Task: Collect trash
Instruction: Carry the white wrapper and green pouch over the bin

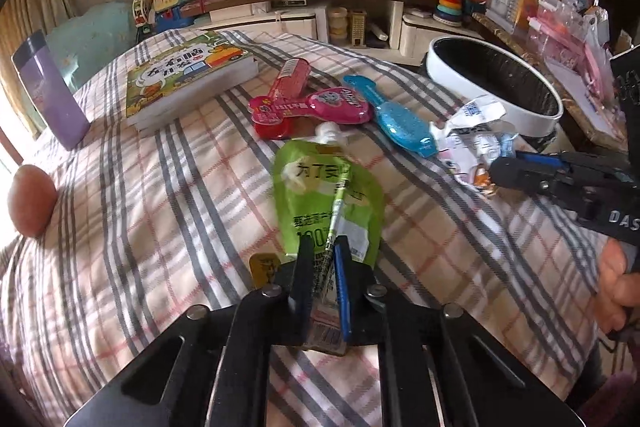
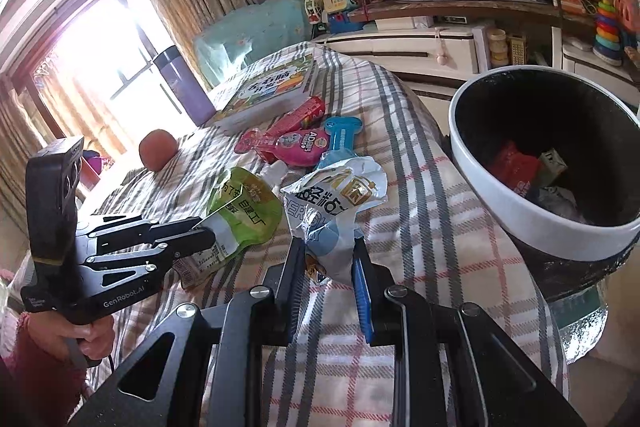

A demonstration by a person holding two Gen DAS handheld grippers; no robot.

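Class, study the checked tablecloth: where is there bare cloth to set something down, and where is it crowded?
Free: the wide stretch between the orange fruit, the book and the green pouch, and the strip between the crumpled wrapper and the trash bin. Crowded: the middle, where the pink packets, blue packet, pouch and wrapper cluster.

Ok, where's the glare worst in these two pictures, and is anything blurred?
Right wrist view: the window is blown out white, washing out the flask beside it. Left wrist view: evenly lit, only edge glare at far left; the person's hand is slightly soft. Both bend straight lines.
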